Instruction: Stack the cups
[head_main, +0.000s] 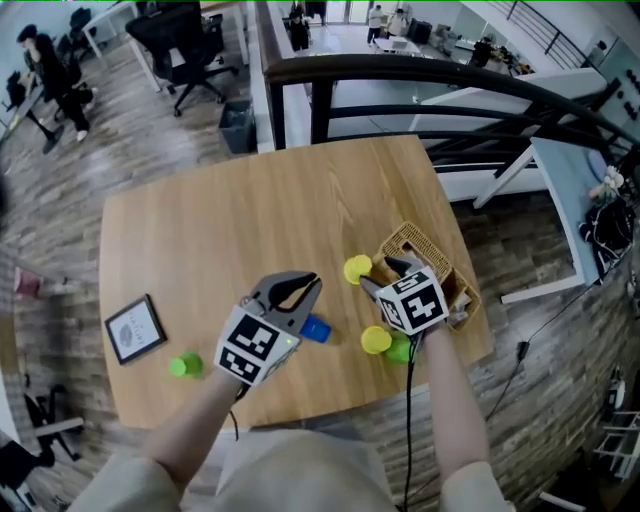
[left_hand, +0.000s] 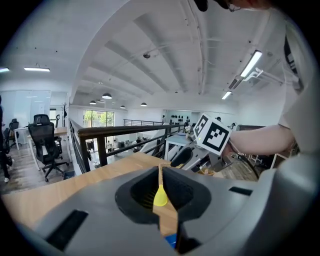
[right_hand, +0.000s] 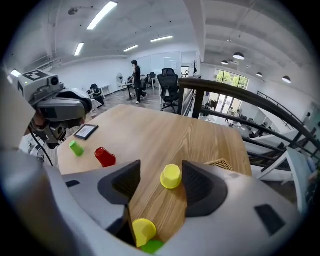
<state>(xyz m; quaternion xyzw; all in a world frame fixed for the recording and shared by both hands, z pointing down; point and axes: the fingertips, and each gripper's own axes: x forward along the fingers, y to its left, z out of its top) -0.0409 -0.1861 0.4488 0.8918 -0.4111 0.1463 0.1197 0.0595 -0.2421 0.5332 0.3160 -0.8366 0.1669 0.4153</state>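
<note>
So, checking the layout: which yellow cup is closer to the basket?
The far yellow cup, right beside the basket; the near yellow cup sits further back, by a green cup.

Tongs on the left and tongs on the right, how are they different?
The left tongs are shut; the right tongs are open. Through the left tongs only a thin slit shows; the right tongs frame a yellow cup, not touching it. Both are grey.
</note>
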